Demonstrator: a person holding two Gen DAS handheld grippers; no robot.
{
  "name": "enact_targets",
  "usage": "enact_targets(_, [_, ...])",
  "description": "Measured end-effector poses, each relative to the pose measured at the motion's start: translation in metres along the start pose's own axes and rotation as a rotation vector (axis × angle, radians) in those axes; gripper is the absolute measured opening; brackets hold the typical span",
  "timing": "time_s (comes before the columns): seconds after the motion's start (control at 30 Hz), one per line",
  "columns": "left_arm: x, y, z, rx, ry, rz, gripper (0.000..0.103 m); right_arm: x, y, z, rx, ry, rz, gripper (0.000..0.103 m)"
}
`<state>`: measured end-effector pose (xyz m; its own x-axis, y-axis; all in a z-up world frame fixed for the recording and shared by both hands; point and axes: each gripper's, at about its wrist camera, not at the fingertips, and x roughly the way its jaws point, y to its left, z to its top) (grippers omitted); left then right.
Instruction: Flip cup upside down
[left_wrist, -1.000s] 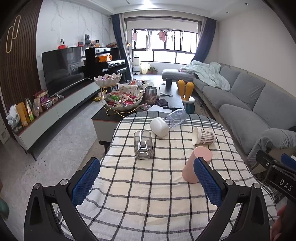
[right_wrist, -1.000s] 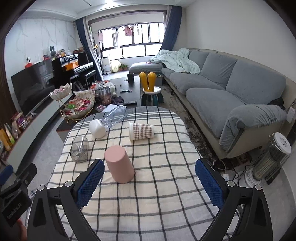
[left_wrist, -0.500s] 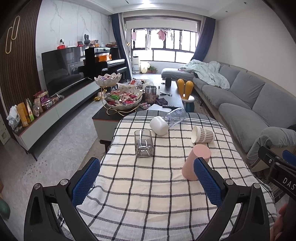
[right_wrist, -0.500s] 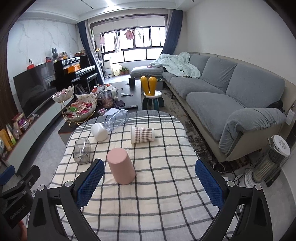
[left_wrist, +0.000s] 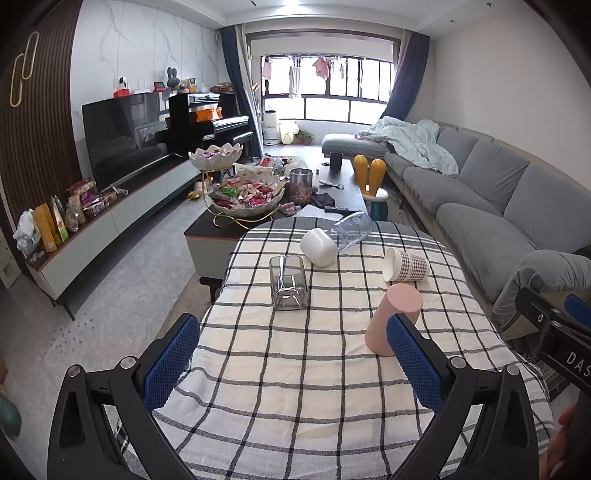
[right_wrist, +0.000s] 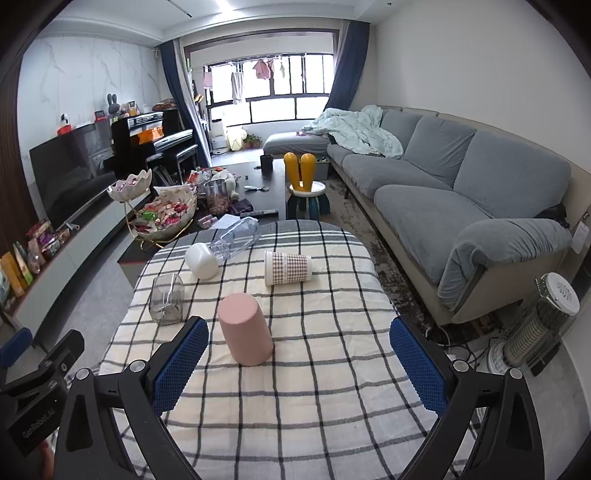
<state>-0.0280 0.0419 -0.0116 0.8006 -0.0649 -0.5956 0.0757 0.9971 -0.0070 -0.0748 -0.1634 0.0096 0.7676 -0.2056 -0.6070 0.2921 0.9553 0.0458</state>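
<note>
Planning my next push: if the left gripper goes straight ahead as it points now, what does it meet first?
Probably the clear glass, standing near the middle of the left gripper's open span. The pink cup sits by its right finger and might get brushed; depth is hard to judge.

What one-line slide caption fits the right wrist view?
Open right gripper above a checked tablecloth, facing an upside-down pink cup, with a paper cup lying on its side beyond.

Cup (right_wrist: 245, 334) on table (right_wrist: 332, 387), glass (right_wrist: 168, 300) left, paper cup (right_wrist: 288, 267) behind
</note>
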Motion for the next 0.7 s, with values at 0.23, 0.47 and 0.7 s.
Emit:
enact_targets(0.23, [0.0001, -0.0002, 0.0001, 0.001, 0.0, 0.0, 0.103, -0.0009, 0.0019, -0.0002, -0.002, -0.001, 0.0, 0.099])
enact_targets(0.47, [0.0007, 0.0005, -0.0011, 0.001, 0.003, -0.003, 0.103, -0.0013, 0.0024, 0.0, -0.002, 0.0, -0.001, 0.099])
enact_targets(0.7, [0.0024, 0.002, -0.0022, 0.002, 0.006, -0.005, 0.103, -0.0006, 0.0023, -0.0003, -0.003, 0.001, 0.0, 0.099])
